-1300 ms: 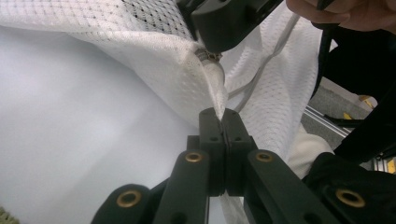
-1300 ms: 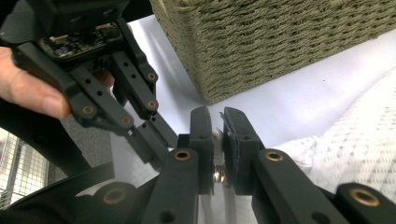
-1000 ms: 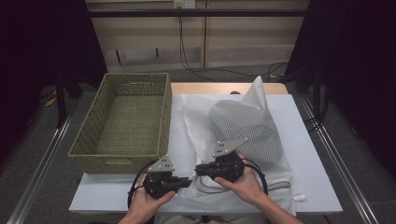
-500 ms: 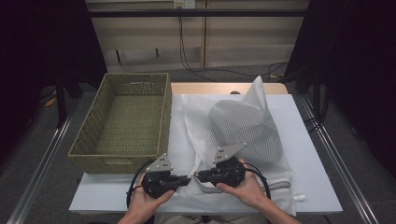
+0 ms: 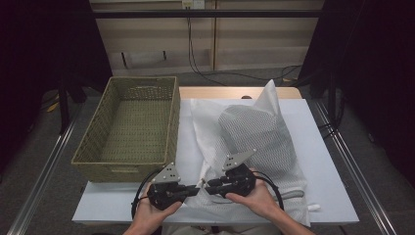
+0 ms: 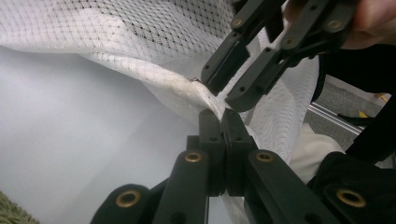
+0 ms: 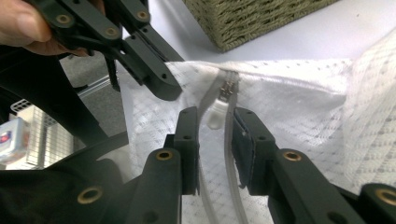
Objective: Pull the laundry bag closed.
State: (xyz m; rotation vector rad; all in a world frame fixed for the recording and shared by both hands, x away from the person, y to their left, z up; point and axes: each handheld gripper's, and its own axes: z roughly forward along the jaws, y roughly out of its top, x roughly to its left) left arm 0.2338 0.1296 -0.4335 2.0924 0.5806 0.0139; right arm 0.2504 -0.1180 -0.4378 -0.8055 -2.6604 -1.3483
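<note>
Right gripper view showed the right gripper (image 7: 215, 126) spread wide around the zipper pull (image 7: 214, 120), with the left gripper (image 7: 161, 86) at ten o'clock clamping the mesh bag (image 7: 299, 102) edge, probably to brace it.

Both forearms in from the bottom of the high view, hands side by side. Left gripper (image 5: 195, 190) in the left hand (image 5: 155, 210), tips aimed right, jaws pressed flat together. Right gripper (image 5: 209, 186) in the right hand (image 5: 254, 198), tips aimed left, nearly touching the left's, jaws parted.
</note>
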